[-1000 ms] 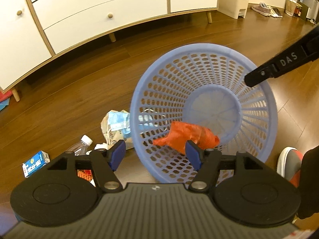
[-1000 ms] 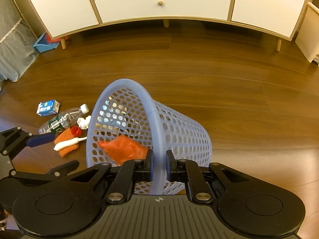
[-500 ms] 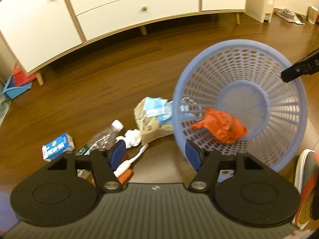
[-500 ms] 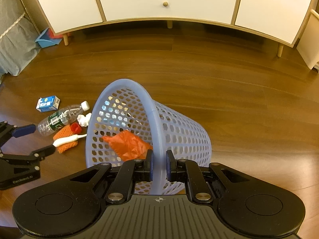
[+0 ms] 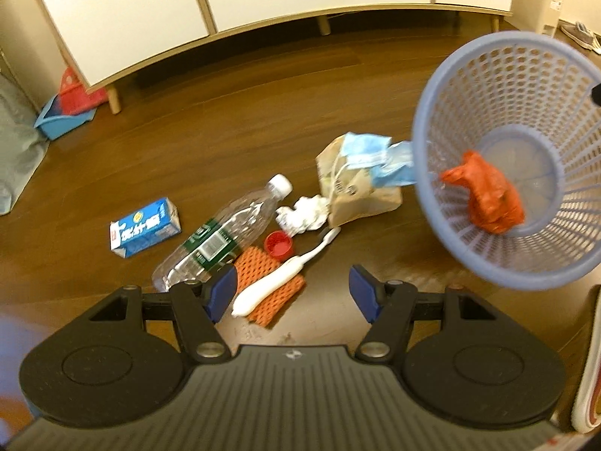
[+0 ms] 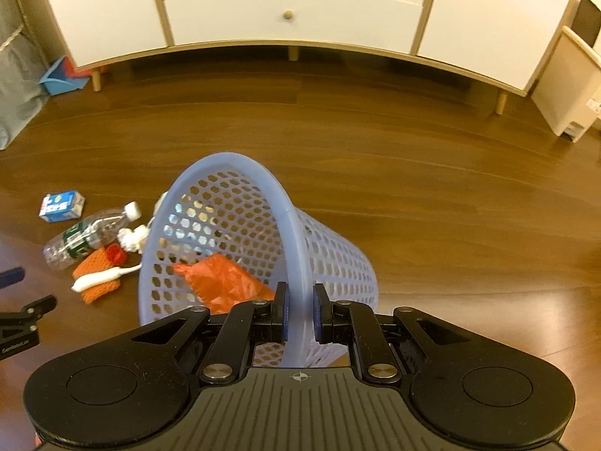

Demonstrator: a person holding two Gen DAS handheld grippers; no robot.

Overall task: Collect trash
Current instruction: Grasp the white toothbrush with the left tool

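Note:
My right gripper (image 6: 299, 317) is shut on the rim of a blue mesh basket (image 6: 330, 259), held tilted toward the left; the same basket (image 5: 465, 86) shows at the right of the left wrist view. A crumpled red bag (image 5: 488, 199) lies inside it, the bag (image 6: 225, 282) also showing in the right wrist view. My left gripper (image 5: 293, 293) is open and empty above the floor trash: a white toothbrush (image 5: 278, 282) on orange netting (image 5: 263, 263), a red cap (image 5: 278, 243), a clear bottle (image 5: 221, 236), a tissue wad (image 5: 304, 214), a blue carton (image 5: 144, 227), and a paper bag with a blue mask (image 5: 360, 184).
A white sideboard on wooden legs (image 6: 293, 11) runs along the back. A blue dustpan (image 5: 64, 112) sits under its left end, a beige bin (image 6: 567, 90) stands at the right. A shoe (image 5: 586, 368) shows at the right edge of the left wrist view.
My left gripper has swung left, away from the basket mouth and over the pile of floor trash. The right gripper keeps its hold on the rim; the red bag slid slightly deeper.

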